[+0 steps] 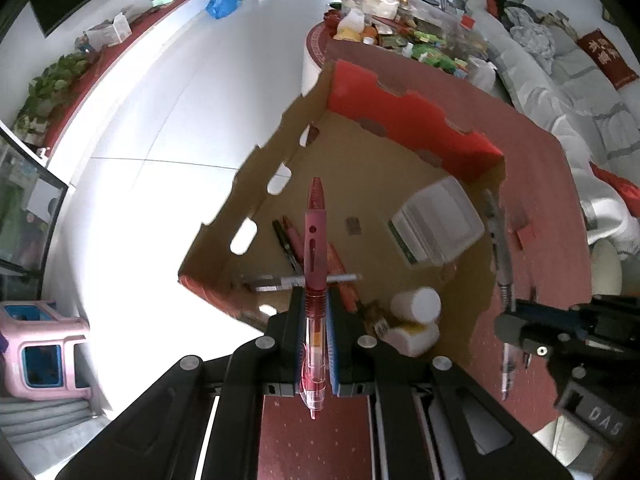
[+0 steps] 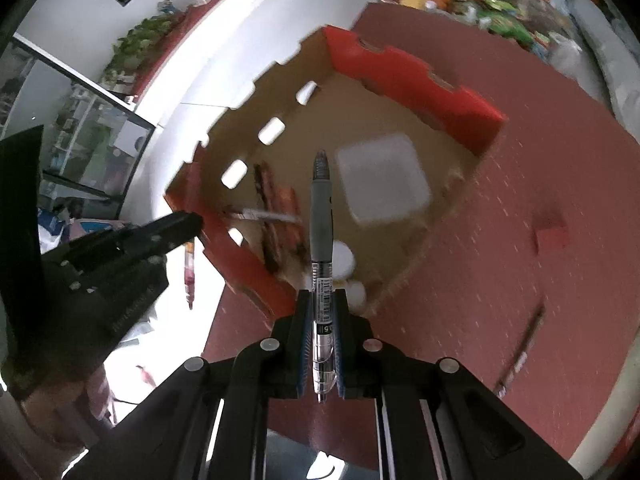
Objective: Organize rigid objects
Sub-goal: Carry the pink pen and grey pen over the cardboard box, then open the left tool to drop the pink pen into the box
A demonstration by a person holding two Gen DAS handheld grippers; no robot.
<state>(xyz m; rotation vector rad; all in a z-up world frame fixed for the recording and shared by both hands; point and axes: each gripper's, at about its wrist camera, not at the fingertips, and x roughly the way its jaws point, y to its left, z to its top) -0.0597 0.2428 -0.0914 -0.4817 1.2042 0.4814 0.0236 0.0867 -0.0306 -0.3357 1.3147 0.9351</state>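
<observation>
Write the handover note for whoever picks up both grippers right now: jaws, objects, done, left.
Left gripper: jaws shut on the red pen, held above the cardboard box.
Right gripper: jaws shut on the grey pen, also over the box.
Done: several pens, a clear plastic container and two white bottles already lie in the box.
Left: drop both pens in; a small red piece and another pen remain on the red tablecloth.

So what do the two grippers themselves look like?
Both match. The left gripper and right gripper are matte black angular plastic, with round silver bolt heads on the linkages and ribbed blue pads lining the jaws. Seen from the left camera, the right one's body carries white lettering, partly readable as "DAS".
</observation>
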